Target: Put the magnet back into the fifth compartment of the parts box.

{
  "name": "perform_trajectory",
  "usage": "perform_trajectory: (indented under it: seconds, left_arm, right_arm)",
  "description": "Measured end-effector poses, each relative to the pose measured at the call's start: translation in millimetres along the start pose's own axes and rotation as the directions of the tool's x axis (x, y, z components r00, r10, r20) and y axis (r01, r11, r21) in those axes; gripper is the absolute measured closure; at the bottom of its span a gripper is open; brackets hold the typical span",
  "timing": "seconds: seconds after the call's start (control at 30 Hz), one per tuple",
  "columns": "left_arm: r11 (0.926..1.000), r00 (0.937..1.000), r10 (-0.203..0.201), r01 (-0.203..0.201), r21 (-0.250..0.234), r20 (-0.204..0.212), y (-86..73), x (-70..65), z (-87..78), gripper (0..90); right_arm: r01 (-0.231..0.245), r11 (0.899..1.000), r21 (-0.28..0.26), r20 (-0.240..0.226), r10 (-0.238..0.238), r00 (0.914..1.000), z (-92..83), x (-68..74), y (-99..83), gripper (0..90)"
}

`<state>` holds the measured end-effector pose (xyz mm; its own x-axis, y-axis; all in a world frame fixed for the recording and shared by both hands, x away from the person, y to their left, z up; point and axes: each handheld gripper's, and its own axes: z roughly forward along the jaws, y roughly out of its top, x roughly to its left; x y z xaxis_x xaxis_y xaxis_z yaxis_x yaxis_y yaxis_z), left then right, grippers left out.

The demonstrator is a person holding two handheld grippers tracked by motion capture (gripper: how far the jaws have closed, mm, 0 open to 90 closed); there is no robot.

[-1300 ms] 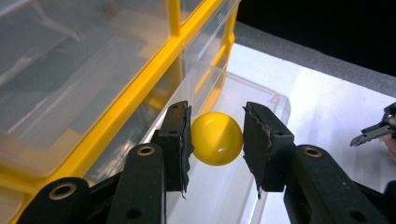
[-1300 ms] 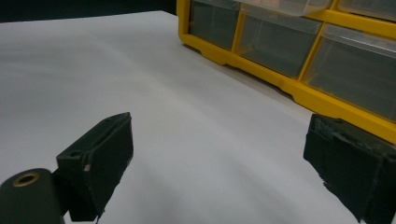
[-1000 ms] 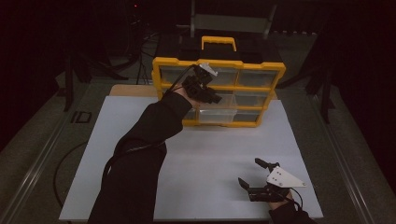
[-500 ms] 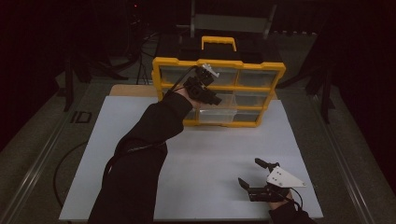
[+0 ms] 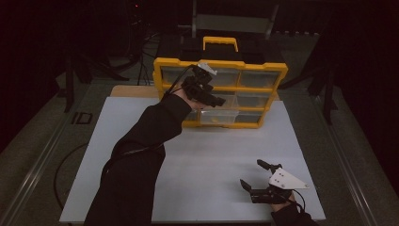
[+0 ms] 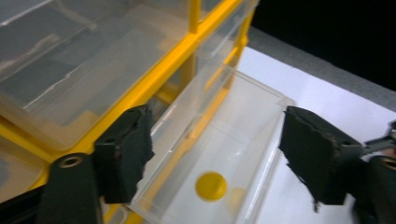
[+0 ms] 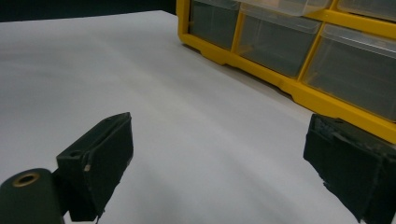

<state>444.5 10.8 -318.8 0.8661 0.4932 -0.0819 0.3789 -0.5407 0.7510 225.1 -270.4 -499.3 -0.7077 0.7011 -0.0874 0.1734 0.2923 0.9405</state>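
A yellow organizer [image 5: 221, 66] with clear drawers stands at the table's far side. One bottom-row drawer [image 6: 243, 107] is pulled out, and a small yellow disc [image 6: 211, 186] lies on its floor. My left gripper [image 6: 217, 140] hovers just above this drawer [image 5: 219, 117]. Its jaws have just been opening and stand apart with nothing between the pads. From above, the left gripper [image 5: 214, 99] is at the organizer's front, on an outstretched dark-sleeved arm. My right gripper [image 5: 251, 173] rests open near the table's front right, nothing in it, facing the organizer [image 7: 299, 88].
The white tabletop [image 5: 211, 160] stretches between the organizer and my right gripper [image 7: 219, 140]. The organizer's black top carries a yellow handle [image 5: 220, 43]. A cable [image 5: 70, 165] loops off the table's left edge. Dark floor and stands surround the table.
The left hand stays at the organizer's front with barely any shift. The right gripper has not moved.
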Motion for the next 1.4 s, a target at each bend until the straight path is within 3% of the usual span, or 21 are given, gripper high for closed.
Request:
perform_trajectory:
  seconds: [0.03, 0.2, 0.43, 0.63, 0.87, 1.17, 1.4]
  left_arm:
    - [1.0, 0.9999, 0.003, -0.003, -0.006, 0.015, -1.4, -0.6, -1.3, 23.2]
    - [0.9999, 0.9999, 0.01, -0.01, 0.009, 0.01, -6.7, -3.3, -3.4, 17.5]
    - [0.9999, 0.9997, 0.014, -0.014, 0.005, 0.02, -11.0, -7.5, -7.9, 2.4]
    - [0.9994, 0.9987, 0.027, -0.025, -0.025, 0.043, -16.2, -8.9, -14.8, 0.1]
    - [0.9983, 0.9993, 0.024, -0.022, -0.054, 0.027, -22.8, -6.6, -24.8, 0.1]
    - [0.9966, 0.9986, 0.025, -0.022, -0.08, 0.046, -27.6, -5.1, -34.2, 0.1]
    - [0.9932, 0.9966, 0.062, -0.056, -0.102, 0.054, -30.0, -7.3, -37.7, 0.1]
  right_arm:
    - [-0.001, 1.0, 0.002, 0.0, 0.001, 1.0, -0.1, 0.2, 0.1, 8.4]
    - [0.002, 1.0, 0.005, 0.001, -0.002, 1.0, 0.3, 0.6, 0.0, 8.4]
    - [0.006, 1.0, -0.002, 0.008, -0.006, 1.0, -0.6, -0.1, 0.5, 8.4]
    - [0.006, 1.0, -0.002, 0.013, -0.006, 0.9999, -0.9, 0.3, 0.8, 8.4]
    - [0.006, 1.0, -0.001, 0.018, -0.006, 0.9998, -0.6, -0.1, 0.6, 8.4]
    - [0.002, 1.0, -0.001, 0.015, -0.002, 0.9999, -0.4, 0.2, 0.5, 8.4]
    - [-0.001, 1.0, 0.002, 0.016, 0.001, 0.9999, -0.3, 0.2, 0.2, 8.4]
